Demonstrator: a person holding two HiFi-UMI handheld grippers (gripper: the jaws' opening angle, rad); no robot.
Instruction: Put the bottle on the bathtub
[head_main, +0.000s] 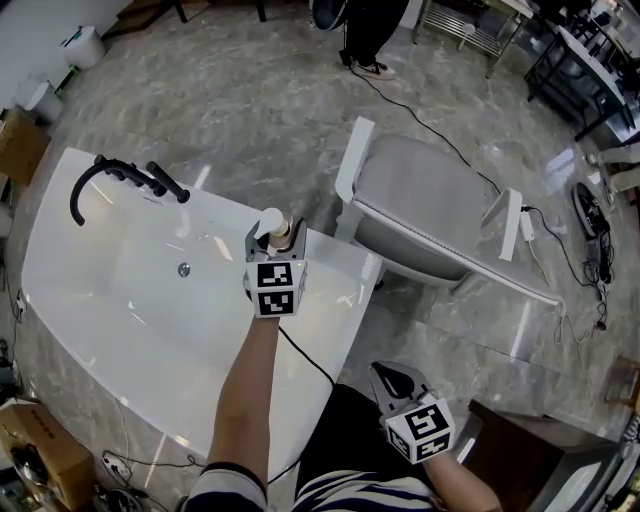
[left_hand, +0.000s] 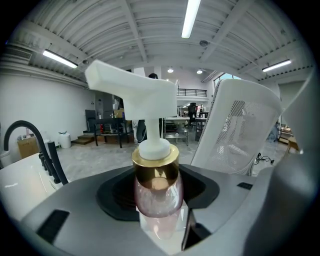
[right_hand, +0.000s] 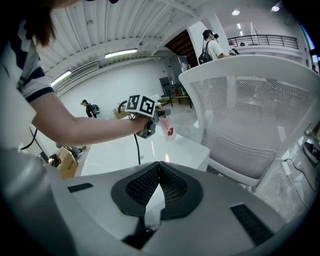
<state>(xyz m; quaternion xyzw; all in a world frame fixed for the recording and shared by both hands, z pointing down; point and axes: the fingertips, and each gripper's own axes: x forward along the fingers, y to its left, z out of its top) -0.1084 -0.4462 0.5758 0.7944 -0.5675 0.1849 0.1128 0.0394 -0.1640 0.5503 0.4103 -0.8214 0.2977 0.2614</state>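
Your left gripper (head_main: 276, 238) squeezed the bottle (left_hand: 157, 192), pump end up, right above the bathtub (head_main: 335, 262) corner rim. Your right gripper (head_main: 392, 380) was closed, empty and far back.

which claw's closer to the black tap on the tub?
Left. The left claw, shut on the bottle, is over the tub rim, across the basin from the tap. The right claw, shut and empty, is by the person's lap, off the tub.

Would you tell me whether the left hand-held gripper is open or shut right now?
Shut on the bottle: the left hand-held gripper's jaws close against both sides of its pink body below the gold collar.
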